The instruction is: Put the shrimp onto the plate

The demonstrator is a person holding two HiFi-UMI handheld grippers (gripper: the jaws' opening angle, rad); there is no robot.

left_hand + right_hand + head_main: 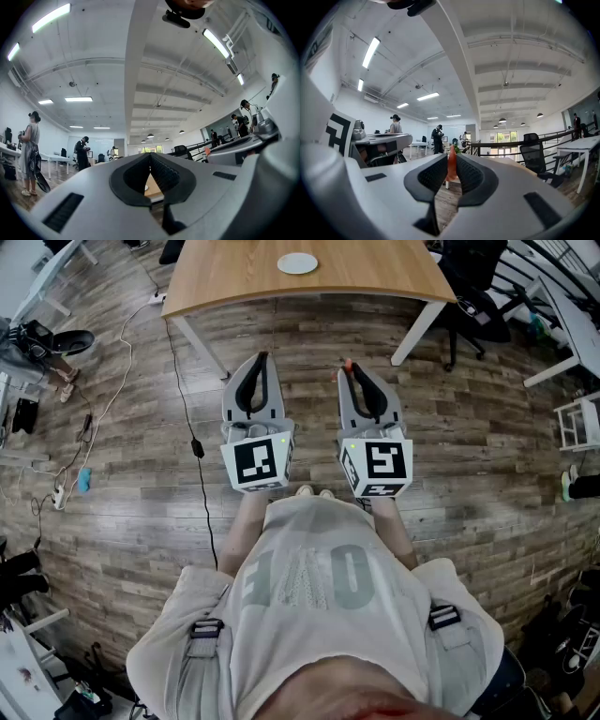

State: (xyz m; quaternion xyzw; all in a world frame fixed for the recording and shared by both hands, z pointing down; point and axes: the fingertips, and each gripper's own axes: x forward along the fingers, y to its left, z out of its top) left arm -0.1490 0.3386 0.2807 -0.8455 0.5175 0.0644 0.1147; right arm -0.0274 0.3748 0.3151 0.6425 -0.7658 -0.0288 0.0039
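On the table (234,277) ahead lies the plate (297,263), white, bare, well apart from both grippers, with floor between.

Step in hand, as I judge it: carry the shrimp (451,165) to the plate. Not there yet.

To do it well:
- Walk up and hold the squeeze even. The grip is only at the tips, so a jolt could drop the shrimp.
- Bring the right gripper (349,368) over the table edge, high enough to clear it.
- Lower until the shrimp hangs just above the plate's middle, then let go.
- Don't drop it from high up, since it may bounce off the rim.
- Hold the left gripper (261,358) off to the side, clear of the plate.

Left gripper: closed with nothing in it. Its tips meet, and the table shows through the hollow under them.

Right gripper: clenched on the shrimp. The shrimp is orange and stands upright at the fingertips, touching both pads, its top poking past them. It is near the left gripper but not touching it.
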